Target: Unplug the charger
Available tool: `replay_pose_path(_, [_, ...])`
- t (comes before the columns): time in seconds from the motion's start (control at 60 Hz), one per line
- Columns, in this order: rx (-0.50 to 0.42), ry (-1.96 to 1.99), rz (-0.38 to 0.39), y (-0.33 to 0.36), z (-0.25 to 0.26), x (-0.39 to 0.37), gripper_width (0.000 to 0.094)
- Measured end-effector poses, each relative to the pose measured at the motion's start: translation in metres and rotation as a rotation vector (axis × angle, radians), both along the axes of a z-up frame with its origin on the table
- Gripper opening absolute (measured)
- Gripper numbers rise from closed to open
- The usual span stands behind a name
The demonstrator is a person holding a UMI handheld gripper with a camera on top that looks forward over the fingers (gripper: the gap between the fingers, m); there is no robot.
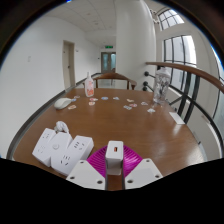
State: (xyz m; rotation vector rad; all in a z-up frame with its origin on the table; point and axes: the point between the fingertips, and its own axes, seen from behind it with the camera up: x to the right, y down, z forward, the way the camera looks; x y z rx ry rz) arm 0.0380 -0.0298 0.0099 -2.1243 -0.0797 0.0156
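My gripper (114,172) is shut on a small white charger (114,155), which stands upright between the magenta pads (98,160) with both white fingers (86,173) against its sides. The charger is clear of the white power strip (62,150), which lies on the wooden table (130,120) just to the left of the fingers. The charger's prongs are hidden.
A small white rounded object (62,127) sits just behind the power strip. Farther off on the table are a white mouse-like object (65,102), a pink bottle (90,88) and small scattered items (128,102). A railing (185,72) and windows stand to the right.
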Motion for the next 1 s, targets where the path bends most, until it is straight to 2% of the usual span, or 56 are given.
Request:
replay_pose_path(0.067, [-0.003, -0.013, 0.002, 0.003, -0.002, 0.001, 0.0255])
replay_pose_path(0.083, [-0.005, -0.014, 0.004, 0.003, -0.003, 0.001, 0.0352])
replay_pose_path(0.117, [-0.006, -0.020, 0.001, 0.003, -0.003, 0.003, 0.0466])
replay_pose_path(0.133, [-0.005, -0.023, 0.001, 0.003, -0.003, 0.004, 0.0461])
replay_pose_path(0.167, [0.003, -0.030, 0.006, 0.002, -0.001, 0.004, 0.0563])
replay_pose_path(0.183, [0.009, -0.033, 0.010, 0.001, 0.000, 0.004, 0.0543])
replay_pose_path(0.2, [0.015, -0.036, 0.013, 0.000, 0.002, 0.004, 0.0565])
replay_pose_path(0.283, [0.037, -0.055, 0.022, -0.007, 0.008, 0.006, 0.0744])
replay_pose_path(0.333, [0.036, -0.072, 0.019, -0.012, 0.009, 0.009, 0.0819])
replay_pose_path(0.533, [0.059, -0.035, 0.016, -0.041, 0.023, 0.010, 0.0834])
replay_pose_path(1.0, [0.193, -0.013, 0.051, -0.120, 0.069, 0.001, 0.0842])
